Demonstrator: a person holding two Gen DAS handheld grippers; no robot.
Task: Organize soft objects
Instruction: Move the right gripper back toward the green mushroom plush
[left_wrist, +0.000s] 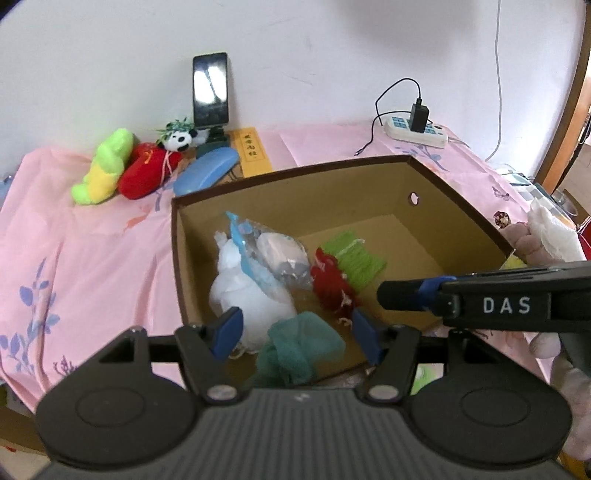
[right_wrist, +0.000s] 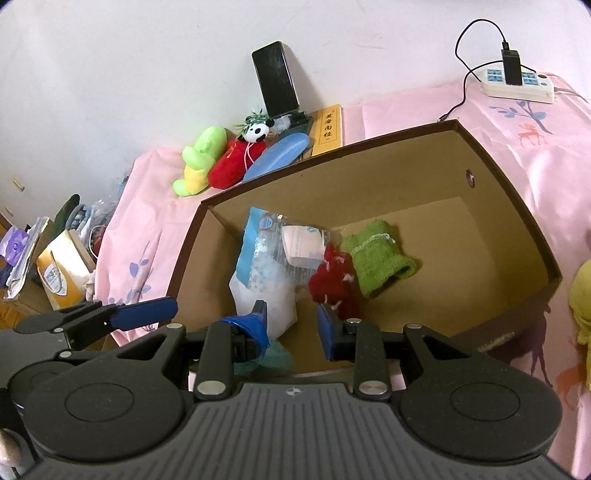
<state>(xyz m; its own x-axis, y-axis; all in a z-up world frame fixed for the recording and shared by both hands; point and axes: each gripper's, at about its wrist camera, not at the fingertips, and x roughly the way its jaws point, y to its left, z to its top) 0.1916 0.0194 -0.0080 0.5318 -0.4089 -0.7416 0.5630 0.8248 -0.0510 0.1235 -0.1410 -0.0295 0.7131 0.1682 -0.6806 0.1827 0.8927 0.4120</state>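
Observation:
A brown cardboard box (left_wrist: 454, 192) (right_wrist: 517, 206) sits on the pink cloth. Inside lie a white plush (left_wrist: 240, 284), a clear plastic packet (left_wrist: 273, 251) (right_wrist: 280, 243), a red knit piece (left_wrist: 332, 284) (right_wrist: 330, 284), a green knit cloth (left_wrist: 354, 258) (right_wrist: 376, 254) and a teal cloth (left_wrist: 299, 347). My left gripper (left_wrist: 295, 332) is open over the box's near edge, with the teal cloth between its fingers, untouched. My right gripper (right_wrist: 291, 325) is open and empty above the near edge; it also shows in the left wrist view (left_wrist: 402, 293).
A green-yellow plush (left_wrist: 103, 170) (right_wrist: 199, 162), a red plush (left_wrist: 147, 173) (right_wrist: 232, 162), a small panda (left_wrist: 179, 138) (right_wrist: 258, 131), a blue case (left_wrist: 207, 170), a yellow book, a phone on a stand (left_wrist: 209, 90) and a power strip (left_wrist: 417, 129) lie at the back. White and pink soft things (left_wrist: 546, 236) sit right of the box.

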